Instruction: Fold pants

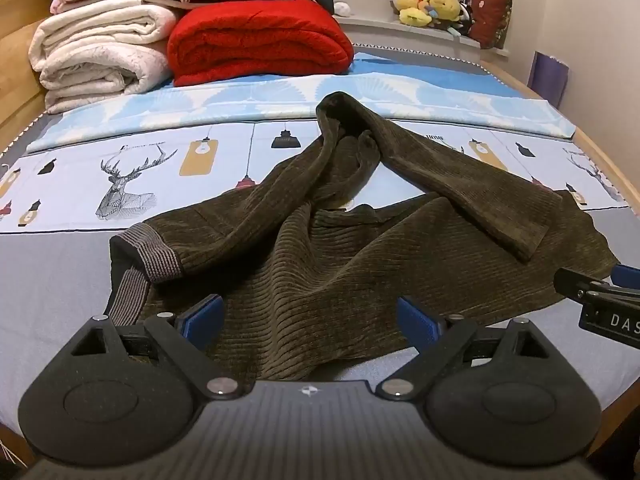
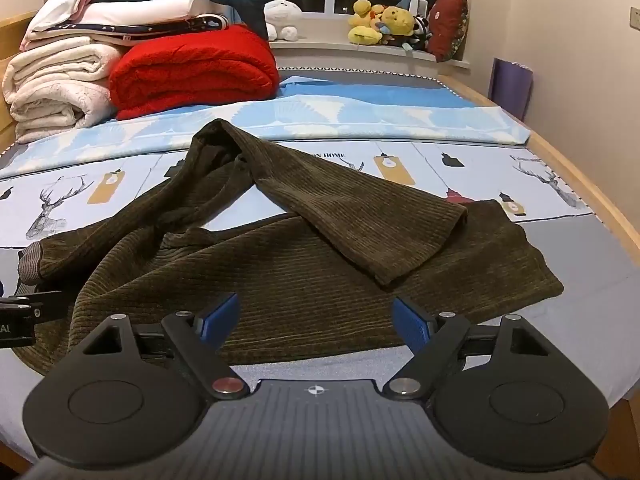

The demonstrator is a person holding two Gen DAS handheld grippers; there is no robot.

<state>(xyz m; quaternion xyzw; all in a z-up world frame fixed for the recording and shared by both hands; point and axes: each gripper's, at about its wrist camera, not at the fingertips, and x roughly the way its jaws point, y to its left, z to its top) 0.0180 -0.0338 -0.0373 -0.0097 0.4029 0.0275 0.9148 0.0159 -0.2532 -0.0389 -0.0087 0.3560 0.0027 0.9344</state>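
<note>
Dark olive corduroy pants (image 1: 320,264) lie rumpled on the bed, also in the right wrist view (image 2: 304,264). The striped waistband (image 1: 158,256) is at the left. One leg doubles back from a far fold (image 1: 340,112), its hem (image 1: 528,240) lying on the other leg. My left gripper (image 1: 310,314) is open over the near edge by the waistband. My right gripper (image 2: 316,316) is open over the near edge further right. The right gripper's tip shows in the left wrist view (image 1: 592,288); the left gripper's tip shows in the right wrist view (image 2: 24,308).
The bed sheet (image 1: 60,272) is grey with a printed deer band. Folded white quilts (image 1: 100,52) and a red blanket (image 1: 260,40) are stacked at the far left. Plush toys (image 1: 432,6) sit on the windowsill. A wooden bed rail (image 2: 584,184) runs along the right.
</note>
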